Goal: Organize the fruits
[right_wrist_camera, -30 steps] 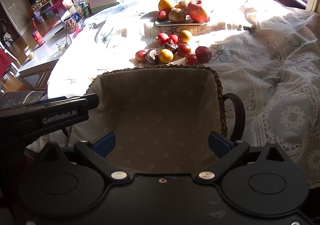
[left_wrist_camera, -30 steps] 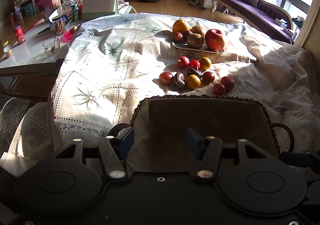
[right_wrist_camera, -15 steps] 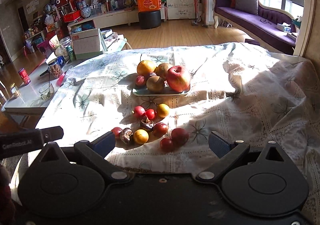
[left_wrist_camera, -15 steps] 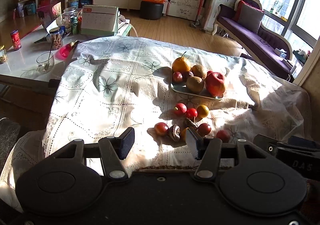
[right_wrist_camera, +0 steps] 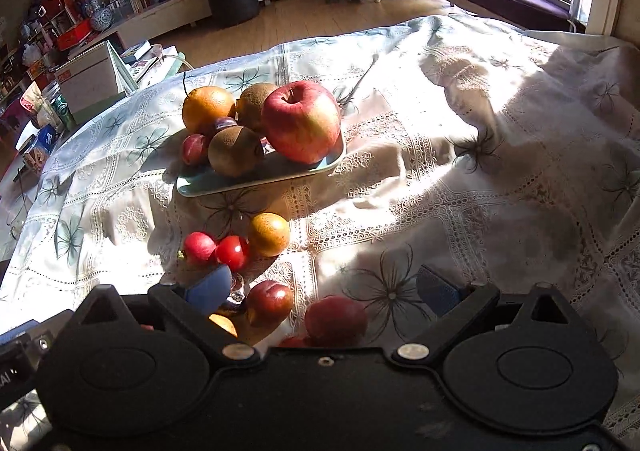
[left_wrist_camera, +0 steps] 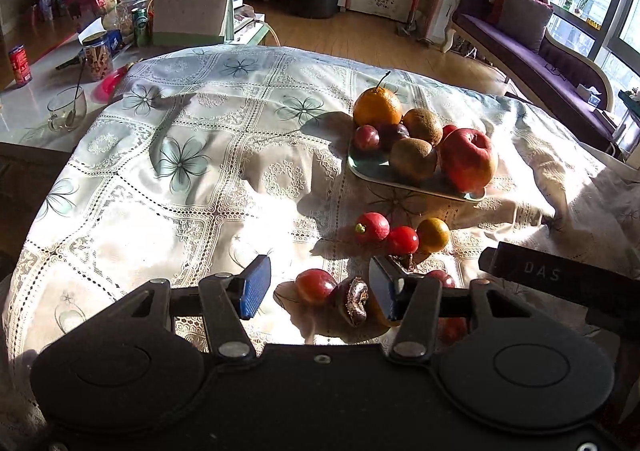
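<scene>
Here, both grippers hung low over the lace tablecloth (left_wrist_camera: 192,187), jaws spread wide and holding nothing. The left gripper (left_wrist_camera: 318,287) framed a dark red fruit (left_wrist_camera: 316,286) and a shrivelled brown fruit (left_wrist_camera: 356,301) lying touching each other on the cloth. The right gripper (right_wrist_camera: 326,289) had two dark red fruits between its pads: one (right_wrist_camera: 270,301) near the left pad, one (right_wrist_camera: 336,321) nearer the middle, apart from each other. Just beyond, a pink-red fruit (right_wrist_camera: 199,247), a bright red one (right_wrist_camera: 232,251) and a small orange one (right_wrist_camera: 269,233) sat in a touching row. Farther back, a pale green tray (right_wrist_camera: 256,179) carried a large red apple (right_wrist_camera: 302,127), an orange (right_wrist_camera: 208,109), two brown kiwis (right_wrist_camera: 236,151) and plums (right_wrist_camera: 195,148), piled against one another. Strong sunlight fell across the cloth.
</scene>
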Demonstrator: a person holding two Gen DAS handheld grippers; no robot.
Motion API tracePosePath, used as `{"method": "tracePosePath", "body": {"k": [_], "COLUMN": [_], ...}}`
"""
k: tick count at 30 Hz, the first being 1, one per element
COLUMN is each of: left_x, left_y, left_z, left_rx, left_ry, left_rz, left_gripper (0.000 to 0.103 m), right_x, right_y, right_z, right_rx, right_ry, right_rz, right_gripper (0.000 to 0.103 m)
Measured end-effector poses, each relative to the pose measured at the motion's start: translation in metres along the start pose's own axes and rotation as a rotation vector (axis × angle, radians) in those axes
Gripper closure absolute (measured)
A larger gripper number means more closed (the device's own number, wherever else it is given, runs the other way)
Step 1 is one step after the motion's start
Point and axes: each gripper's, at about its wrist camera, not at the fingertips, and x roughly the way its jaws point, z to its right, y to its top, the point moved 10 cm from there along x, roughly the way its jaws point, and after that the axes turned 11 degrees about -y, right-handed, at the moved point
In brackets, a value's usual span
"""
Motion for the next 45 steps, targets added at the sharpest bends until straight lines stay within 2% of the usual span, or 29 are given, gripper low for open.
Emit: {"method": "tracePosePath", "body": {"k": [6, 11, 14, 17, 18, 20, 22, 23, 25, 31, 38, 41, 45], "left_x": [0.018, 0.024, 0.029, 0.035, 0.037, 0.043, 0.047, 0.048, 0.049, 0.058, 0.073, 0.078, 0.082], "left_y": [-0.006, -0.006, -0.006, -0.008, -0.009, -0.014, -0.017, -0.017, -0.017, -0.021, -0.023, -0.024, -0.022], "left_z": [-0.003, -0.002, -0.005, -0.014, -0.017, -0.026, -0.035, -0.036, -0.036, -0.028, -0.026, -0.022, -0.019], "left_rx": [0.01, 0.066, 0.095, 0.071, 0.063, 0.032, -0.024, -0.046, -0.059, 0.014, 0.073, 0.111, 0.144], "left_ry": [0.0, 0.036, 0.055, 0.048, 0.049, 0.046, 0.027, 0.009, -0.007, 0.033, 0.086, 0.096, 0.097], "left_rz": [0.015, 0.038, 0.04, 0.016, 0.006, -0.018, -0.043, -0.047, -0.049, -0.084, -0.155, -0.17, -0.173], "left_gripper": [0.045, 0.045, 0.045, 0.045, 0.045, 0.045, 0.045, 0.045, 0.045, 0.045, 0.044, 0.041, 0.04], "right_x": [0.008, 0.019, 0.023, 0.023, 0.023, 0.024, 0.028, 0.03, 0.032, 0.04, 0.05, 0.051, 0.052], "right_y": [-0.011, -0.018, -0.02, -0.022, -0.022, -0.025, -0.03, -0.031, -0.03, -0.031, -0.032, -0.032, -0.032], "right_z": [0.021, 0.021, 0.016, 0.009, 0.007, 0.001, -0.003, -0.004, -0.002, 0.001, -0.005, -0.008, -0.005], "right_rx": [0.078, 0.101, 0.071, 0.004, -0.022, -0.071, -0.113, -0.124, -0.118, -0.07, -0.125, -0.163, -0.156], "right_ry": [0.042, 0.057, 0.021, -0.034, -0.053, -0.08, -0.094, -0.099, -0.098, -0.066, -0.131, -0.163, -0.159], "right_rz": [-0.017, -0.09, -0.105, -0.096, -0.092, -0.089, -0.116, -0.125, -0.132, -0.182, -0.207, -0.198, -0.208], "right_gripper": [0.0, 0.0, 0.001, 0.004, 0.007, 0.021, 0.053, 0.058, 0.058, 0.057, 0.054, 0.054, 0.054]}}
